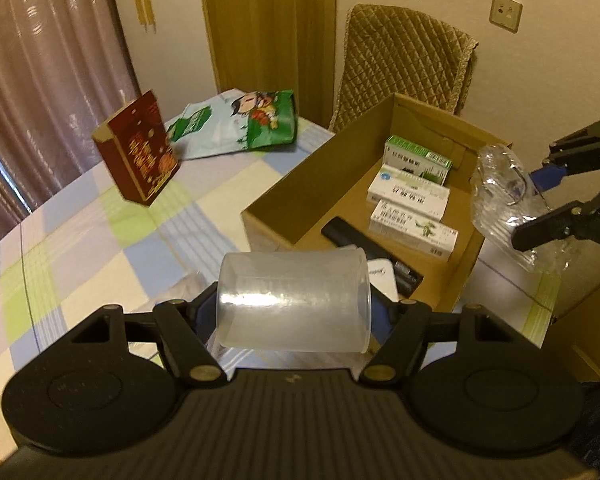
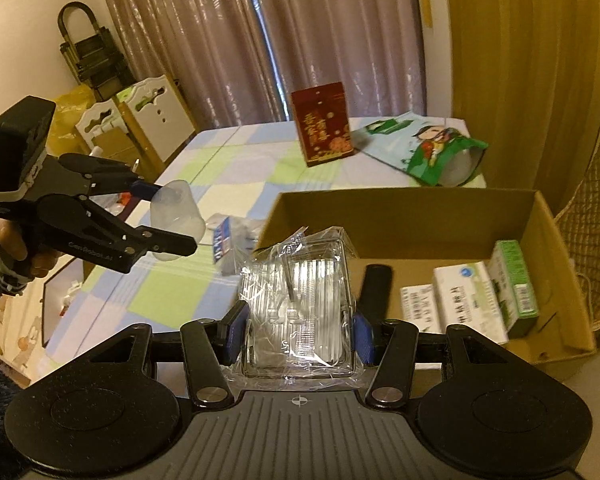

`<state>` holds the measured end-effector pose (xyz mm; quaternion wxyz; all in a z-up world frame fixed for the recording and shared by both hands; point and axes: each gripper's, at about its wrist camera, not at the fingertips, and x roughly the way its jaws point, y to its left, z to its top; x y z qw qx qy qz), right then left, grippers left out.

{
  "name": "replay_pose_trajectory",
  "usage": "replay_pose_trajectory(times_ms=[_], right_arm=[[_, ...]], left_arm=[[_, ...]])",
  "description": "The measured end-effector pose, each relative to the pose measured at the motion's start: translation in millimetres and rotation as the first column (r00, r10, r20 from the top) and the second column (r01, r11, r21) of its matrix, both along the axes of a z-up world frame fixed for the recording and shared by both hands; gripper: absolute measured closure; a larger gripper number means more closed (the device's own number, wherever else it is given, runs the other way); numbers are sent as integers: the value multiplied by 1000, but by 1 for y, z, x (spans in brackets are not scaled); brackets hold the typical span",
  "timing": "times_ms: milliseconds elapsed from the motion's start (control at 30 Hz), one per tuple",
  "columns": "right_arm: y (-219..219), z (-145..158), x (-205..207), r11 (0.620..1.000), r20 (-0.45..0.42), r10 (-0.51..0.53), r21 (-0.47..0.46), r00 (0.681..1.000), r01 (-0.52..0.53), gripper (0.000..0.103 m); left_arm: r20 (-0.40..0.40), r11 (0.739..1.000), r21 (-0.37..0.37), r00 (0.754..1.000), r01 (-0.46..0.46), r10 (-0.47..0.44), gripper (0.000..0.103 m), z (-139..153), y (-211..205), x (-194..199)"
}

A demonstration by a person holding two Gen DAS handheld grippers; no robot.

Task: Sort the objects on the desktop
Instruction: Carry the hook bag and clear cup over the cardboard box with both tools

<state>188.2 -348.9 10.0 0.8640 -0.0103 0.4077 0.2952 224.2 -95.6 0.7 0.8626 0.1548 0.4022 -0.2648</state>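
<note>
Cardboard box (image 1: pixel 284 200) sits open on the checked tablecloth (image 1: pixel 100 240), at the chair-side end of the table; inside it three medicine boxes (image 1: pixel 414 196) lie side by side along one wall, a black remote (image 1: pixel 340 234) flat on the box floor just beside them; same boxes (image 2: pixel 468 300) and remote (image 2: pixel 374 290) seen from the right wrist view; left gripper (image 1: pixel 294 312) closed on a translucent plastic cup (image 1: pixel 294 300), cup lying sideways between the fingers, held in the air near the box's near corner; from the other side the left gripper (image 2: pixel 168 216) and cup (image 2: pixel 176 208) hang over the tablecloth, apart from the box; right gripper (image 2: pixel 298 334) clamped on a clear plastic package (image 2: pixel 300 304), crinkled wrap, blue pads (image 2: pixel 236 332) pressing both sides, held over the box's near edge (image 2: pixel 380 196); left wrist view shows that package (image 1: pixel 500 196) and right gripper (image 1: pixel 540 216) at the box's far-right side; red box (image 1: pixel 140 148) stands upright on the cloth, well apart from the cardboard box; green-white snack bag (image 1: pixel 240 128) lies flat behind it; small blue-white packet (image 2: pixel 222 242) on the cloth near the box's left wall; quilted chair (image 1: pixel 404 56) behind the table; curtains (image 2: pixel 320 32) at the back.
</note>
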Motion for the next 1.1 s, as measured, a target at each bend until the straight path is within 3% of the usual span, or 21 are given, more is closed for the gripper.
replay_pose_trajectory(times_ms=[300,533,867,1100], right_arm=[[-57,17,36,995,53,-57,-74,997,61,51],[-83,16,65,992,47,-26,-121,999,32,51],[-89,-14,112,963,-9,140,-230,990,-138,51],[-79,-49,130,880,-85,322,-340,943,-332,51]], left_arm=[[12,999,4,999,33,-33,35,1,-33,18],[13,997,16,997,71,-71,35,-3,-63,28],[-18,992,37,993,119,-118,35,-18,-99,45],[-67,992,50,991,119,-115,35,-40,-118,57]])
